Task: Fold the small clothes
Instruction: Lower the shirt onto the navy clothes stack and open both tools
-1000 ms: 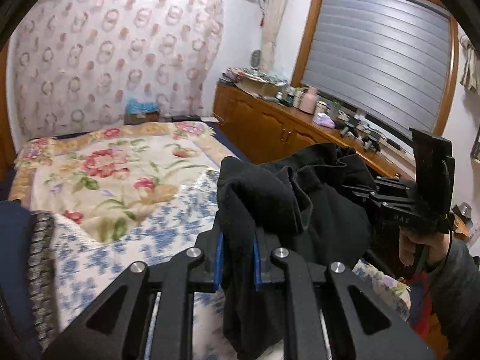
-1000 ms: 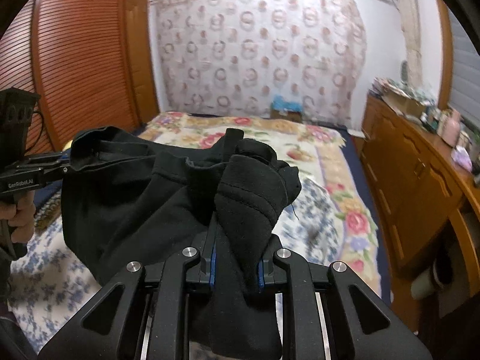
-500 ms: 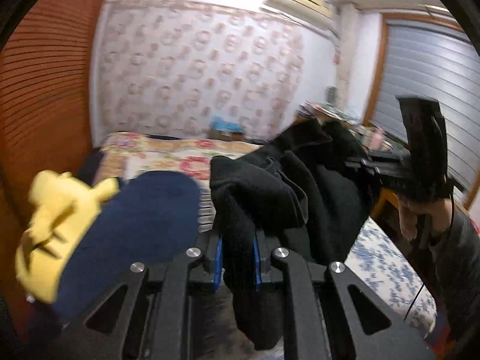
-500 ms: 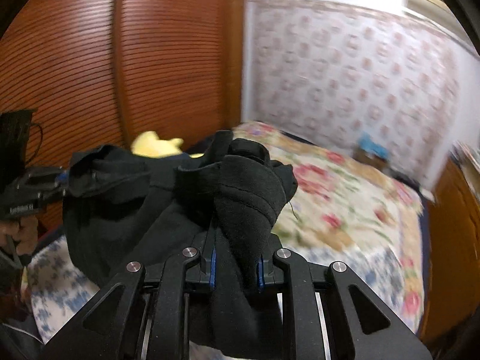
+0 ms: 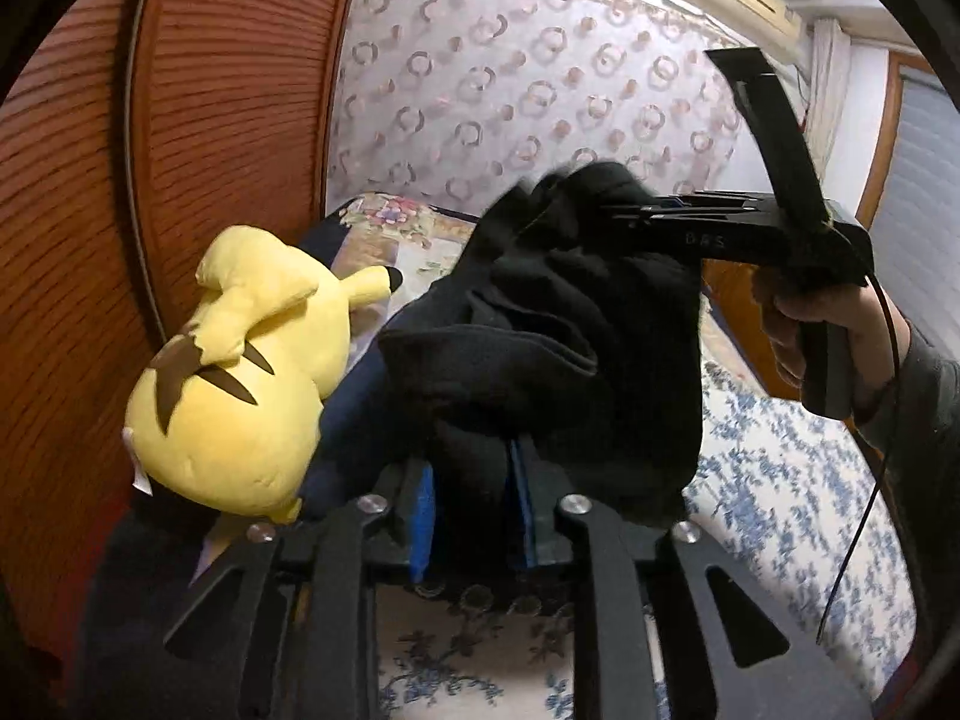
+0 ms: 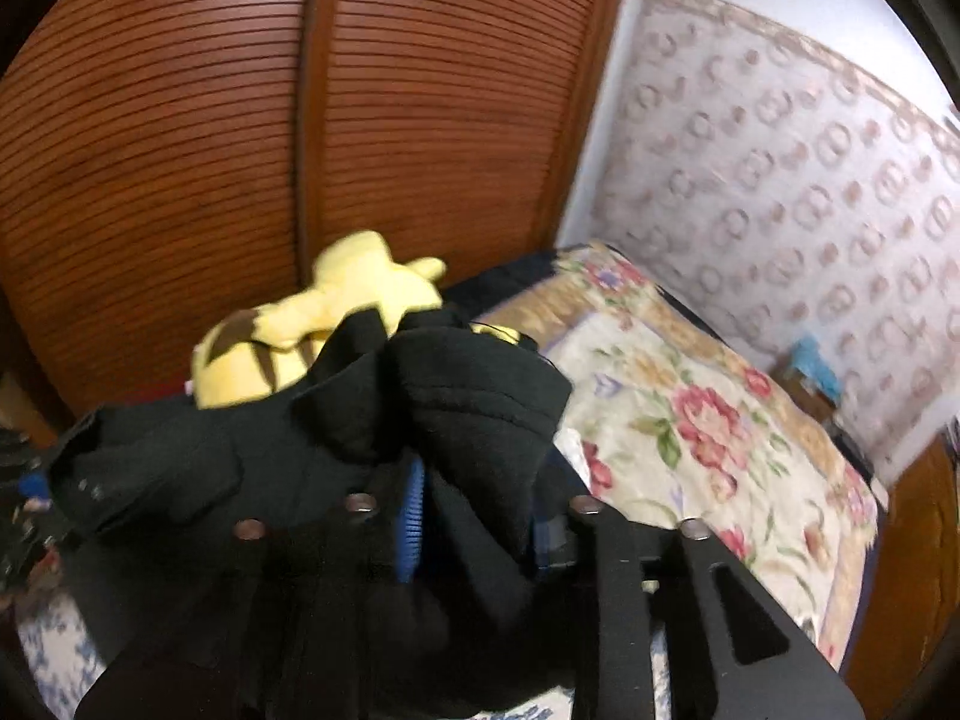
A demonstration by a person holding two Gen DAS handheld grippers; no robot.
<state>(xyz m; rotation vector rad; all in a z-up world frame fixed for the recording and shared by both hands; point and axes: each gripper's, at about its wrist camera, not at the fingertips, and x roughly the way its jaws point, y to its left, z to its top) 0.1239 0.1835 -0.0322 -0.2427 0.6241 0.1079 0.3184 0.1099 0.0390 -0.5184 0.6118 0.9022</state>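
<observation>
I hold a small black fleece garment (image 5: 558, 324) in the air between my two tools, above the bed with the blue-flowered sheet (image 5: 780, 480). My left tool (image 5: 468, 516) has the cloth between its blue pads, and its jaws are opening; the cloth still fills the gap, so I judge the grip is only loosening. My right tool (image 6: 480, 516) is opening as well, and there a clear gap shows beside one pad, so I think it no longer pinches the fabric.

About progress: the garment is bunched and doubled, but it does not lie flat anywhere, so I cannot say a clean fold is finished. To lay it down and tidy it is left, I think.

The left view shows my right hand (image 5: 804, 324) on its handle and the right tool from the side, reaching into the cloth. The right view shows instead the quilt with red flowers (image 6: 690, 420). A yellow plush toy (image 5: 240, 384) appears in both.
</observation>
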